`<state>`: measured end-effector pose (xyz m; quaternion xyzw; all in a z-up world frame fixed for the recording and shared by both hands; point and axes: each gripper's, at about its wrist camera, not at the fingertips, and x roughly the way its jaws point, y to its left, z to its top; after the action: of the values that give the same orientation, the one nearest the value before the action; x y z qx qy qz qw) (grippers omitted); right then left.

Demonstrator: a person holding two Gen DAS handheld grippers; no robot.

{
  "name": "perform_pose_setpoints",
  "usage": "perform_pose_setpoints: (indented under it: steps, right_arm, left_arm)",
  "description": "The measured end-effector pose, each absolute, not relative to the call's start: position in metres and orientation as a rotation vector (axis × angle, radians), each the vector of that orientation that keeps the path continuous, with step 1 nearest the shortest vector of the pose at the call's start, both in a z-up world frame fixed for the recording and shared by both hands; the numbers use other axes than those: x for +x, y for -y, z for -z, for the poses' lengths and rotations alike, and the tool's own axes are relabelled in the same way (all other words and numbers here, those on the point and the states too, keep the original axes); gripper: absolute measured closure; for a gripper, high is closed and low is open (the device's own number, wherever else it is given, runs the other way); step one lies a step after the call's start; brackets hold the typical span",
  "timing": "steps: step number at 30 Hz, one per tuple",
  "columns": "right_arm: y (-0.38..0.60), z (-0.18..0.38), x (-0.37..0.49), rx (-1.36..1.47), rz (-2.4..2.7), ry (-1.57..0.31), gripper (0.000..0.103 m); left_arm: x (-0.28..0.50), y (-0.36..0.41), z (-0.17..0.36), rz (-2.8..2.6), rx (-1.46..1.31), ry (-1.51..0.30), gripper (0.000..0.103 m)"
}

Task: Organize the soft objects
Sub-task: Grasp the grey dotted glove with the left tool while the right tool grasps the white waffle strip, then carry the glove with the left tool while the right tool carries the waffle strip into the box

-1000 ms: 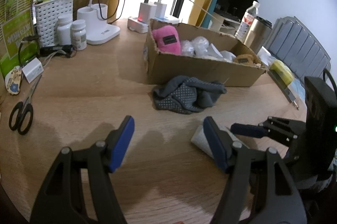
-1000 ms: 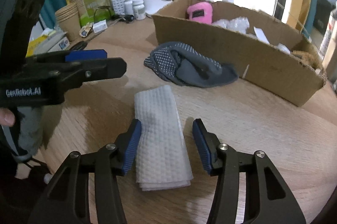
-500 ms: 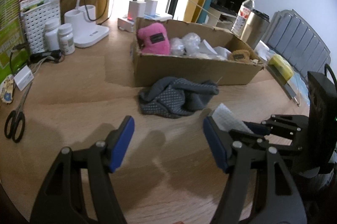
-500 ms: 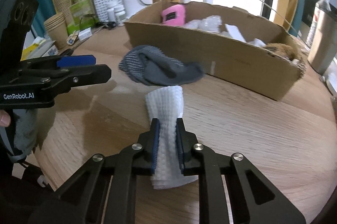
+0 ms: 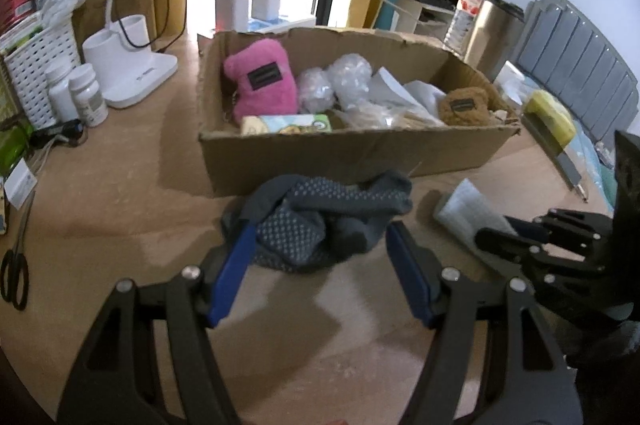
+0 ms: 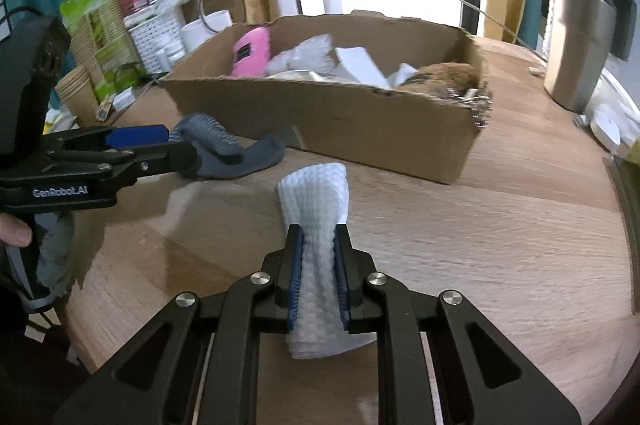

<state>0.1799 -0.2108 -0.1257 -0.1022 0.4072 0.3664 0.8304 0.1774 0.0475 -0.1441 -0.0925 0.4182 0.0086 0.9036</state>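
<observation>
My right gripper (image 6: 318, 249) is shut on a folded white waffle cloth (image 6: 316, 201) and holds it just above the wooden table; the cloth also shows in the left wrist view (image 5: 464, 209). My left gripper (image 5: 320, 257) is open, its fingers on either side of a crumpled grey dotted sock (image 5: 316, 221), also in the right wrist view (image 6: 228, 149). Behind lies an open cardboard box (image 5: 352, 157) holding a pink plush (image 5: 260, 81), a brown plush (image 5: 464, 107) and wrapped bundles.
Scissors (image 5: 16, 265) lie at the left edge. White pill bottles (image 5: 80, 97), a white basket (image 5: 36, 65) and a lamp base (image 5: 132, 69) stand at the back left. A steel tumbler (image 6: 580, 41) and water bottle (image 5: 464, 5) stand right of the box.
My right gripper shut on the white cloth and raised it off the table. My left gripper moved forward until its open fingers straddle the grey sock.
</observation>
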Motion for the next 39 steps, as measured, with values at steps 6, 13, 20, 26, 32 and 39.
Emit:
perform_pose_setpoints:
  steps: [6, 13, 20, 26, 32, 39]
  right_arm:
    - [0.216, 0.127, 0.187, -0.171, -0.797, -0.892, 0.086]
    - [0.216, 0.128, 0.187, -0.167, -0.804, -0.904, 0.086]
    - [0.213, 0.129, 0.185, -0.187, -0.796, -0.901, 0.086]
    - [0.209, 0.127, 0.182, -0.206, -0.783, -0.888, 0.086]
    - [0.21, 0.116, 0.178, -0.218, -0.774, -0.859, 0.086]
    - [0.213, 0.104, 0.174, -0.226, -0.763, -0.824, 0.086]
  left_arm:
    - [0.196, -0.043, 0.153, -0.048, -0.162, -0.903, 0.034]
    - [0.207, -0.041, 0.16, -0.059, -0.141, -0.918, 0.034]
    - [0.203, -0.038, 0.161, -0.022, -0.104, -0.903, 0.059]
    - [0.193, -0.032, 0.159, 0.045, -0.117, -0.899, 0.071]
    - [0.182, -0.025, 0.145, 0.095, -0.122, -0.855, 0.072]
    - [0.173, -0.024, 0.128, 0.122, -0.135, -0.808, 0.072]
